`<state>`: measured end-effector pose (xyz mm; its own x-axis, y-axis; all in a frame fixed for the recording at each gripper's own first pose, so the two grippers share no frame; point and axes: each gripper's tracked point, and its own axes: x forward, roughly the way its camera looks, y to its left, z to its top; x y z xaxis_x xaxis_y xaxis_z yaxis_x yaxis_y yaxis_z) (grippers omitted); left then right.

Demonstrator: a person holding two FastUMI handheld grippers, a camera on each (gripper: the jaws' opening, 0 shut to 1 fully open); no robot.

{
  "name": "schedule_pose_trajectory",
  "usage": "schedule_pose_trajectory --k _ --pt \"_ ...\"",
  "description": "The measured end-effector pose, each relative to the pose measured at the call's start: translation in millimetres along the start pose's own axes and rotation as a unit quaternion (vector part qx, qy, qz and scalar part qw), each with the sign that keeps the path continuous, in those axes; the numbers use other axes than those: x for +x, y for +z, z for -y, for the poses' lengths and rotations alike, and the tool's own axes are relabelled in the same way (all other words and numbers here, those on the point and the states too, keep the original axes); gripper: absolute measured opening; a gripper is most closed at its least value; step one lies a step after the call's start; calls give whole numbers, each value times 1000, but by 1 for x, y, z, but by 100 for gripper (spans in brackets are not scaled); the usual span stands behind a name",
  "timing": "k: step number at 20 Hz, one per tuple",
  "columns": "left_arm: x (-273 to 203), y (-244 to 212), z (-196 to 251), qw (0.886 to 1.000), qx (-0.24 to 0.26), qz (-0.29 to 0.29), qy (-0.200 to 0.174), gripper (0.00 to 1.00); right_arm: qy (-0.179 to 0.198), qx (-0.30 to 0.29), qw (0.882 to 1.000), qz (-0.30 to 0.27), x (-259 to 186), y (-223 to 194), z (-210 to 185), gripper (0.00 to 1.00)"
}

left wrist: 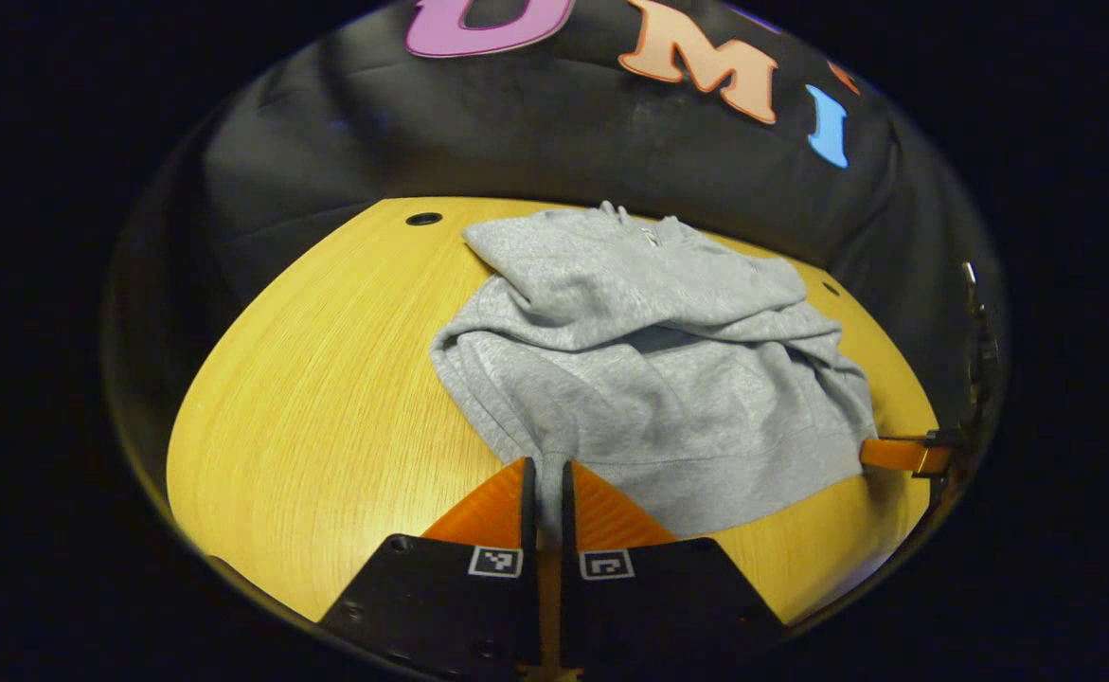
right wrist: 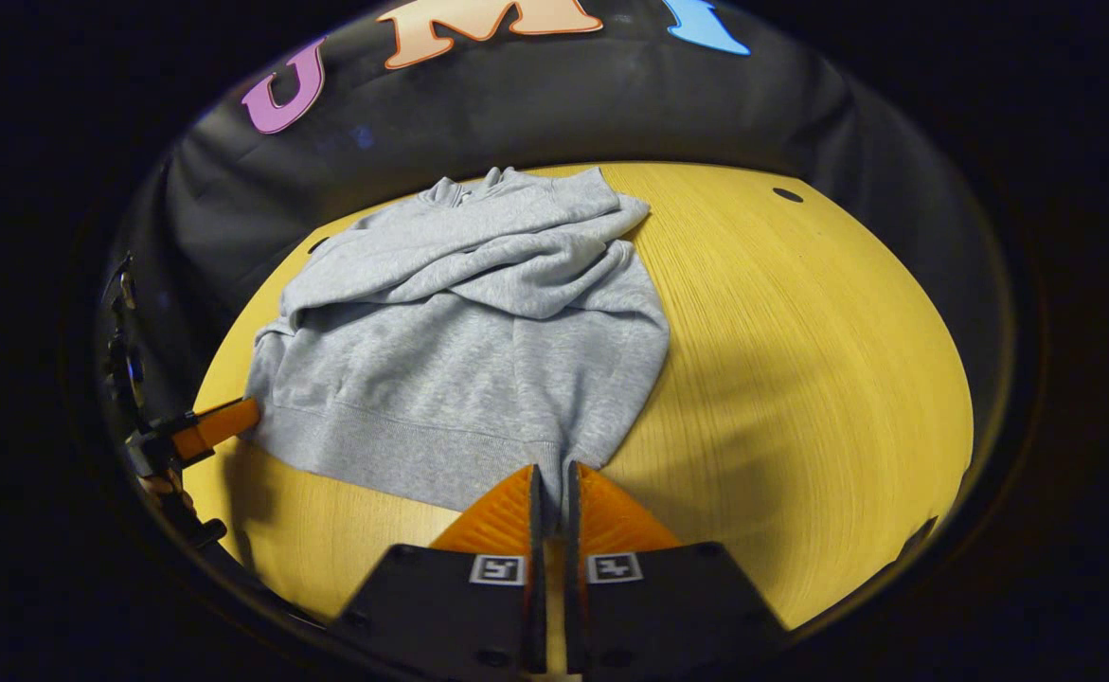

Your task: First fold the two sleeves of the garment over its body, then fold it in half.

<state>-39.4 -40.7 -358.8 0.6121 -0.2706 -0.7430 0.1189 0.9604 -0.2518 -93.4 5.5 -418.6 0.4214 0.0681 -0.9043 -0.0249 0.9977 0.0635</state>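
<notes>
grey sweatshirt hem in both grippers; zip collar in left gripper view

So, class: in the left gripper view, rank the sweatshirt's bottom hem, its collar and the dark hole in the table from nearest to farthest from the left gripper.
1. bottom hem, at the left gripper.
2. collar, far side, ahead.
3. dark hole, far left on the table; close to the collar's range, hard to separate.

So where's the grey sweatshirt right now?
The sweatshirt lies on the wooden table, sleeves folded over its body. Each gripper pinches a corner of its near hem: the left gripper, the right gripper.
</notes>
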Motion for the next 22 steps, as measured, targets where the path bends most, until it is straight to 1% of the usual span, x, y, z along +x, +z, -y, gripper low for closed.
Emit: schedule_pose_trajectory --k 1,3,4,5,6,9,11,13,16,20,22 --pt "1 -1 0 1000 2 -5 -3 2 -14 -4 1000 15 1 2 0 5" --pt "-1 -3 1 999 8 -41 -7 0 -32 -37 999 21 0 3 -1 3" --pt "-2 -5 2 998 11 -59 -9 0 -23 -40 999 15 -2 2 -7 3" --pt "-6 -1 4 998 13 -67 -14 0 -4 -23 1000 11 -7 7 -13 3" --pt "-11 -3 5 997 14 -73 -17 0 2 -11 1000 20 -13 16 -12 3" --pt "-23 5 10 997 0 -69 -30 0 14 8 999 29 -27 32 -6 3" --pt "-32 6 15 997 -12 -72 -31 0 22 23 999 29 -34 38 -4 3" --pt "-35 16 17 997 -23 -68 -33 0 27 24 999 27 -38 40 -6 3" --pt "-44 33 17 997 -45 -58 -33 0 48 22 998 37 -45 55 -17 2" --pt "-43 61 14 995 -87 -47 -35 0 57 35 996 66 -53 81 -22 3" --pt "-44 80 12 995 -88 -31 -37 0 67 49 994 75 -55 99 -24 3"
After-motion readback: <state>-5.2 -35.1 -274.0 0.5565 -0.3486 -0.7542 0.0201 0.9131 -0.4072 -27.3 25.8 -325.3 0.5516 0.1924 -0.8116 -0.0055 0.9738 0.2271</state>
